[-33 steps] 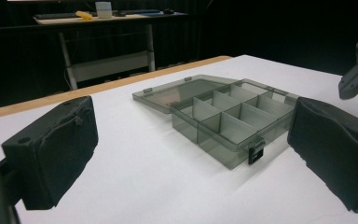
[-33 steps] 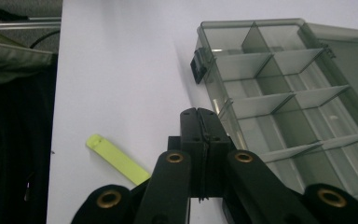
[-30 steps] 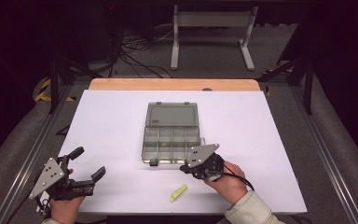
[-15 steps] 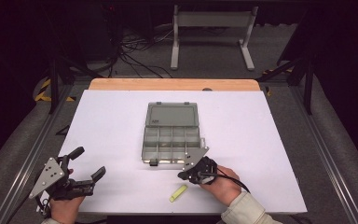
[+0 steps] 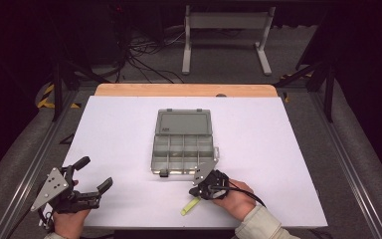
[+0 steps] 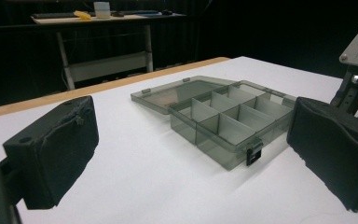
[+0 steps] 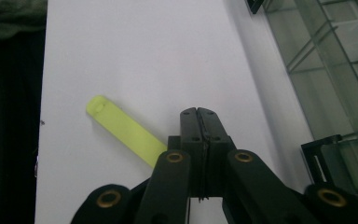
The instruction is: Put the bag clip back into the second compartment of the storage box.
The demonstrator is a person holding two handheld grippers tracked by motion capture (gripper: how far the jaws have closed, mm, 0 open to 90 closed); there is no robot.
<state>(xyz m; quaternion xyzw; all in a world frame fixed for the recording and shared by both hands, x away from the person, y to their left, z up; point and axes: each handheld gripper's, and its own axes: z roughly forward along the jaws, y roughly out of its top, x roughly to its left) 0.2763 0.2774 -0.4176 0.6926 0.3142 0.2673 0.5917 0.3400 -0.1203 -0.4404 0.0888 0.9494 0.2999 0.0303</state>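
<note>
yellow strip (image 5: 190, 205) near table's front edge (image 5: 199, 226), beside closed right hand-held gripper (image 5: 195, 190)

Two hand-held grippers, low over the near edge

The left gripper (image 5: 93, 175) sits at the near-left corner in a hand (image 5: 68, 221), jaws spread wide apart and pointing right. The right gripper (image 5: 195, 190), held by the right hand (image 5: 236, 201) with a pale sleeve, points left, jaws pressed together.
</note>
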